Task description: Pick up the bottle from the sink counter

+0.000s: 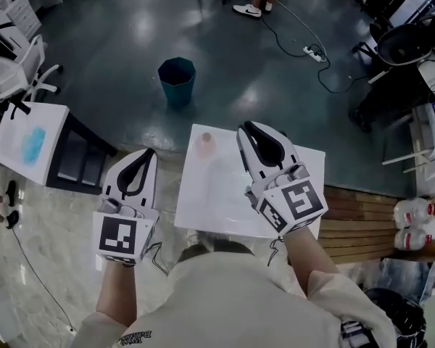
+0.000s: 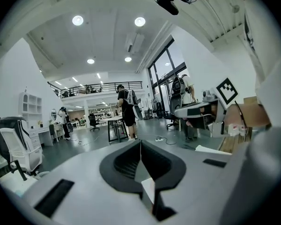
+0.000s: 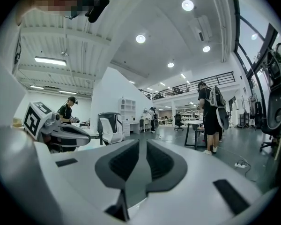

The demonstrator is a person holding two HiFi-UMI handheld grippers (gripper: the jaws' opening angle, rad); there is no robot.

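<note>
A small pale pink bottle (image 1: 204,145) stands on the far left corner of the white sink counter (image 1: 225,205). Both grippers are held up above it and aim out into the room. My left gripper (image 1: 146,154) hangs left of the counter, its jaws shut with nothing in them (image 2: 140,142). My right gripper (image 1: 248,127) hovers over the counter's far edge, just right of the bottle and not touching it. Its jaws are shut and empty (image 3: 143,142). Neither gripper view shows the bottle.
A teal bin (image 1: 177,78) stands on the dark floor beyond the counter. At the left are a white table (image 1: 29,142) and a white chair (image 1: 14,67). Cables and a power strip (image 1: 315,52) lie at the far right, plastic jugs (image 1: 413,223) beside wooden slats.
</note>
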